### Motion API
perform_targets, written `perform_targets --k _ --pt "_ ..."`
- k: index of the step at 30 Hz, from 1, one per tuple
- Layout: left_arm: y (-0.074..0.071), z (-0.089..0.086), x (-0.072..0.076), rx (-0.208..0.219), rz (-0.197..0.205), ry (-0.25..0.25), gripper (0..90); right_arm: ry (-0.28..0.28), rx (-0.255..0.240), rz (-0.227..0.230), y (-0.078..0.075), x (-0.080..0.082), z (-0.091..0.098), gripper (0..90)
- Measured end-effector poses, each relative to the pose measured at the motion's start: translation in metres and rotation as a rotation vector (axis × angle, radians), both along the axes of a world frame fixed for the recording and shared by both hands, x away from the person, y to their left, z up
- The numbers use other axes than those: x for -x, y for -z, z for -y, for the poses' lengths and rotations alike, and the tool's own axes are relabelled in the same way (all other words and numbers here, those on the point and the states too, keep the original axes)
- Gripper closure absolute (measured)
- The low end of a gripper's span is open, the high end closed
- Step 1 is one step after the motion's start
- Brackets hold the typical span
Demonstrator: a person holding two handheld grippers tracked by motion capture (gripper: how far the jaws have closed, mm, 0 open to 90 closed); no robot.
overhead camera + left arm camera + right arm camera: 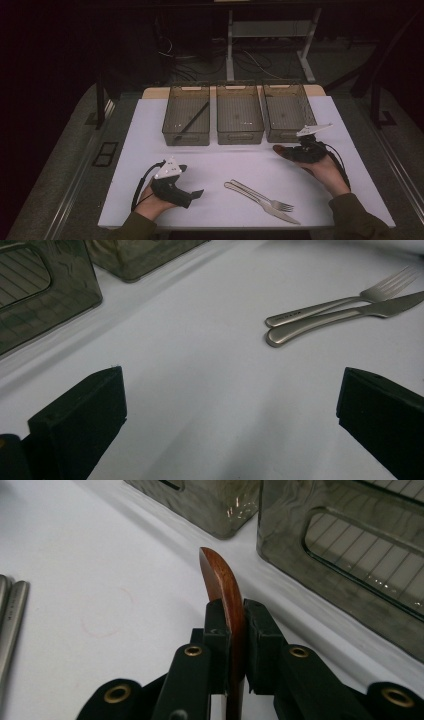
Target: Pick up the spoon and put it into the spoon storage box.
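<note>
A brown wooden utensil (222, 587) is pinched edge-on between the pressed-in jaws of the right gripper (289, 152), near the right edge of the table (150, 130) and just in front of the right bin (288, 111). Which kind of utensil it is cannot be told; only a curved, rounded end is seen past the jaws.

The step in hand is judged to be sorting this piece into one of the three smoky plastic bins along the far edge. For that, the grip should be kept firm, since the piece is held by its thin faces and could pivot. It should be lifted clear of the bin's near wall before being carried over the rim, then lowered inside before the jaws are released.

The right hand (325, 170) is laid low over the table, the gripper pointed leftward and roughly level. The left gripper (192, 194) is held near the front left corner, its jaws spread wide with nothing between them, aimed toward the fork (345, 297) and knife (345, 317) lying side by side near the front edge. A dark stick (192, 120) is lying in the left bin (186, 135).
</note>
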State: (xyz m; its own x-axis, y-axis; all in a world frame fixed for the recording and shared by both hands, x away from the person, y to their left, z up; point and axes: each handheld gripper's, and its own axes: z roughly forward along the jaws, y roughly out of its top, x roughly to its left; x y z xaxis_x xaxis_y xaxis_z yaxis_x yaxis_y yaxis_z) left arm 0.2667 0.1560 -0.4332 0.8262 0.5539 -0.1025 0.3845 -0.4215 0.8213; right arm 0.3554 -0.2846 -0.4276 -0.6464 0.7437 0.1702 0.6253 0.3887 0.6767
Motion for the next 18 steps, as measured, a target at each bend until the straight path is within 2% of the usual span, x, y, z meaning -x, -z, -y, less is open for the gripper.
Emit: perform_targets --k 13,18 --pt "0.0 -0.001 0.0 -0.002 -0.001 -0.003 0.0 -0.007 -0.029 0.023 -0.018 0.002 -0.002 81.3" --pt "0.0 -0.002 0.0 0.01 -0.001 -0.007 0.0 -0.014 -0.035 0.036 -0.025 0.001 -0.003 81.3"
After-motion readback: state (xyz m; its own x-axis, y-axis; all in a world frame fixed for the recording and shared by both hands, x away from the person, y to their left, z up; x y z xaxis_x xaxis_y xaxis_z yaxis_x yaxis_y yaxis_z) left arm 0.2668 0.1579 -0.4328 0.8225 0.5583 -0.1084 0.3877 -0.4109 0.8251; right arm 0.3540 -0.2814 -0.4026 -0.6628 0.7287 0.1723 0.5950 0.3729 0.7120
